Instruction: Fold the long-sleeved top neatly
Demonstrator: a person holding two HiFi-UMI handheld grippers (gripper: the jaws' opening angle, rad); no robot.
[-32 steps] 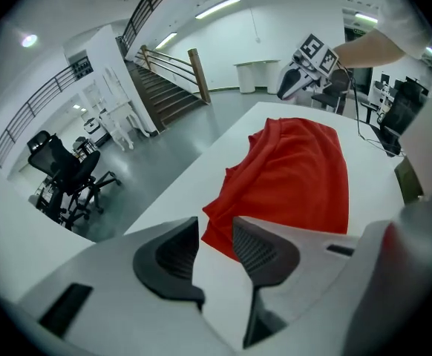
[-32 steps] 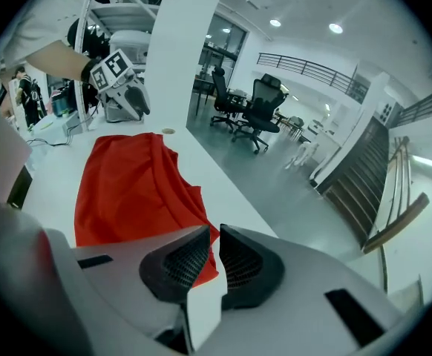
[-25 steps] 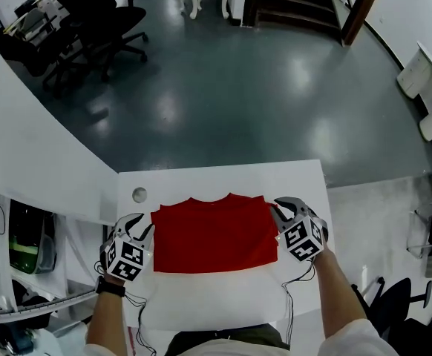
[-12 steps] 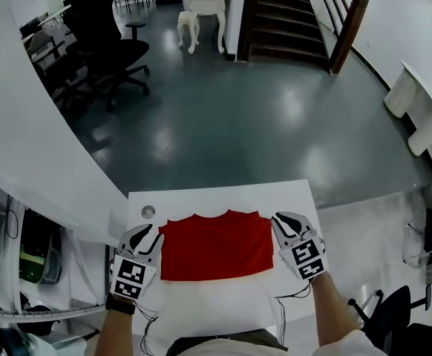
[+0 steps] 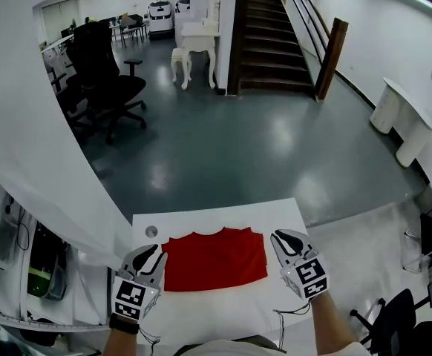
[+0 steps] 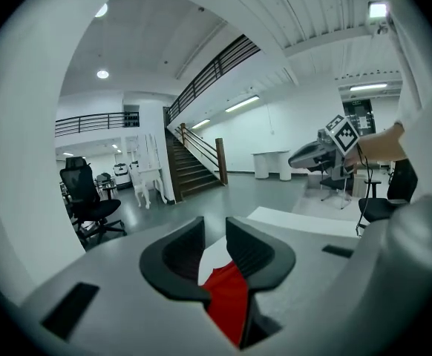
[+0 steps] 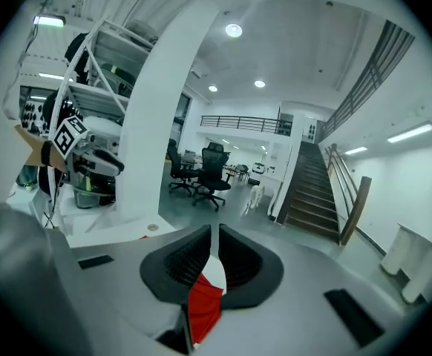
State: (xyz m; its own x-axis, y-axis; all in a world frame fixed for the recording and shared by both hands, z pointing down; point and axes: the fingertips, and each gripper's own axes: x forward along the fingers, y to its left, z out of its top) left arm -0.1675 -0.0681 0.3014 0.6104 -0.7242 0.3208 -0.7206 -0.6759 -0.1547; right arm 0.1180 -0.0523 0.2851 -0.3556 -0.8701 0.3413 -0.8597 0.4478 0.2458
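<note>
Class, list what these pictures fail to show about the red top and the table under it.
Sleeves of the top: head view, none show, presumably tucked under the fold.
Round thing on the table: head view, too small to identify.
Table's near edge: head view, hidden by the person's chest and cut by the bottom edge.

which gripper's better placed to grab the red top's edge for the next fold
Left, probably: the left gripper hangs by the red top's left edge, jaws just closing yet wider apart, nothing between. The right gripper's are nearly shut.
</note>
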